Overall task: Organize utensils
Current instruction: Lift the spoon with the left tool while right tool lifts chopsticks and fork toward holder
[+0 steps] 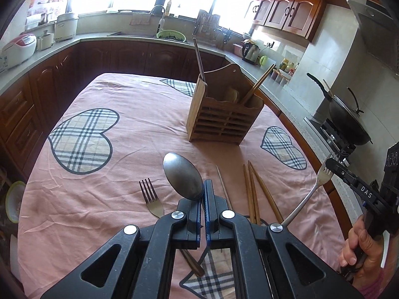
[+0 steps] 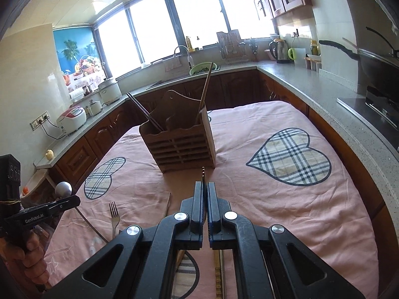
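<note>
- wooden utensil holder [image 1: 222, 114] stands upright mid-table on the pink tablecloth [image 1: 119, 164], at 12 o'clock from both grippers; dark chopsticks [image 1: 199, 59] lean out of its left compartment, light chopsticks [image 1: 259, 82] out of the right.
- loose on the cloth in the left wrist view: a fork [image 1: 150, 196] at 10 o'clock of the left gripper, a single thin stick [image 1: 223, 184] at 1 o'clock, a bunch of brown chopsticks [image 1: 256, 191] further right. nothing lies between grippers and holder.
- left gripper [image 1: 202, 196] jaws pinched narrow on the spoon [image 1: 182, 177], bowl sticking up and forward, handle running down under the jaws.
- right gripper [image 2: 205, 194] jaws clamped on a second fork [image 2: 203, 174], tines poking out the front toward the holder base; in the left wrist view it's at 3 o'clock, raised off the cloth, fork handle slanting down-left.
- right hand [image 1: 359, 244] wrapped round its grip at 4 o'clock; left hand [image 2: 27, 256] at 8 o'clock in the right wrist view.
- wok [image 1: 346, 122] on stove at 2 o'clock, off the table.
</note>
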Tool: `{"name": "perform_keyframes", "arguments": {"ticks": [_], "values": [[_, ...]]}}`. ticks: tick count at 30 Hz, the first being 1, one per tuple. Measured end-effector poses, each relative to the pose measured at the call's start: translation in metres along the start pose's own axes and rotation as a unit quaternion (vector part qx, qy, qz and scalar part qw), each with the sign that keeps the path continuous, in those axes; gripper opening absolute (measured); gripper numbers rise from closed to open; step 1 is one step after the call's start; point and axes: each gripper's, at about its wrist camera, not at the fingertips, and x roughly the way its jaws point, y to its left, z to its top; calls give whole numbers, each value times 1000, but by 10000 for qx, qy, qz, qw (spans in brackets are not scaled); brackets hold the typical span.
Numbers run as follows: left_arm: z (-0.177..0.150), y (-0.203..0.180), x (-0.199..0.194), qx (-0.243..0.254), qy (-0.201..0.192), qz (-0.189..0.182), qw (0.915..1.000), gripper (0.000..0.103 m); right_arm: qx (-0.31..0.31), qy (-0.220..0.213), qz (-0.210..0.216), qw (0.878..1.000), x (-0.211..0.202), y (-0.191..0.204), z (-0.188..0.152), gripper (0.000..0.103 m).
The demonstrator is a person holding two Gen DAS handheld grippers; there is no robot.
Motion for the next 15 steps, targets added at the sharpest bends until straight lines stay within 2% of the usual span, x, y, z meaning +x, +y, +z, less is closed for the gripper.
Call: {"name": "perform_keyframes", "arguments": {"ticks": [15], "values": [[23, -3, -6, 142, -332, 22, 9993, 1, -109, -397, -160, 9990, -2, 3, 23, 2]]}}
